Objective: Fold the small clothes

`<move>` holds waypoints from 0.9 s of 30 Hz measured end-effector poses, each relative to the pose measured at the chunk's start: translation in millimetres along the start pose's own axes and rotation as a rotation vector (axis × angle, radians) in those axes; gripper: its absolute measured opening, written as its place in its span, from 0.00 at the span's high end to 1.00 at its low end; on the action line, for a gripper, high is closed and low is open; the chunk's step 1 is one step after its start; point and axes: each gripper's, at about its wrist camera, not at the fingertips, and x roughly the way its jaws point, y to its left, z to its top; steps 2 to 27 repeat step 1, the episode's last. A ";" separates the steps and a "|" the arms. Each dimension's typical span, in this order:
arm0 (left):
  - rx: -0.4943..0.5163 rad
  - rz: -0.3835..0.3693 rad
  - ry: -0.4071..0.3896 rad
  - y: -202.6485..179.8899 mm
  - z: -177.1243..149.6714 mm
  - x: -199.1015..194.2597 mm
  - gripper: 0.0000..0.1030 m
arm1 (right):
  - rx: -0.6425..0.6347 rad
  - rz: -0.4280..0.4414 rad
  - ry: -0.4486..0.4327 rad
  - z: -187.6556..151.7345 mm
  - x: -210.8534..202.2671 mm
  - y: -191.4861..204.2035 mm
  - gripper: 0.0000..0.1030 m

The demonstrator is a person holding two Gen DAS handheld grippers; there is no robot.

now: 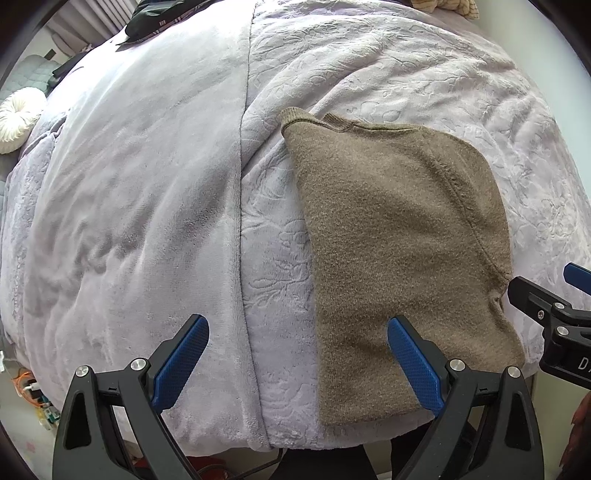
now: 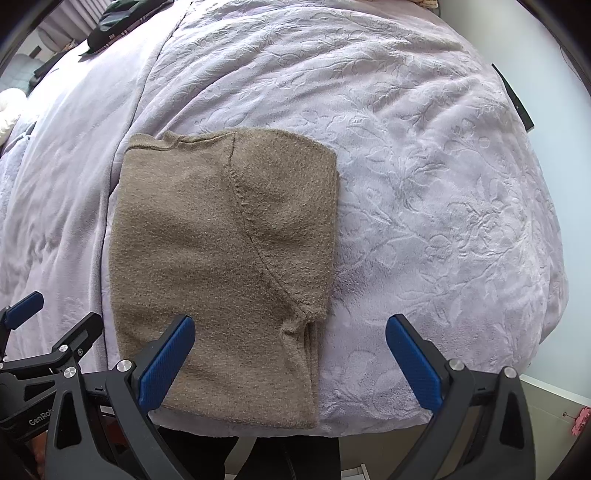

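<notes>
Blue-padded fingers [image 1: 415,363] of the left claw [image 1: 297,363] stand spread wide at the near edge of the bed, holding nothing; one finger hangs over the near left part of the brown knit garment [image 1: 399,251], the other over bare lilac blanket [image 1: 129,206]. Likewise the right claw [image 2: 290,363] is spread and empty, its left finger over the garment's [image 2: 221,266] near edge, its right finger over open embossed blanket [image 2: 443,206].

That garment lies folded into a rough rectangle, flat on the bed close to the near edge, a curved seam running across its top layer and a ribbed hem at the far left corner. Its right side shows stacked layer edges near the front.

Wide bare blanket lies to both sides and beyond it. Dark clothing [image 1: 147,22] sits well apart at the far left corner, a white round cushion [image 1: 16,125] off the left side.
</notes>
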 end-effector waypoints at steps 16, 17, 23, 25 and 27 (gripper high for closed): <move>0.000 0.002 0.002 -0.3 -0.1 0.1 0.05 | 0.000 -0.001 0.000 -0.1 0.1 -0.2 0.00; 0.000 0.002 0.002 -0.3 -0.1 0.1 0.05 | 0.000 -0.001 0.000 -0.1 0.1 -0.2 0.00; 0.000 0.002 0.002 -0.3 -0.1 0.1 0.05 | 0.000 -0.001 0.000 -0.1 0.1 -0.2 0.00; 0.000 0.002 0.002 -0.3 -0.1 0.1 0.05 | 0.000 -0.001 0.000 -0.1 0.1 -0.2 0.00; 0.000 0.002 0.002 -0.3 -0.1 0.1 0.05 | 0.000 -0.001 0.000 -0.1 0.1 -0.2 0.00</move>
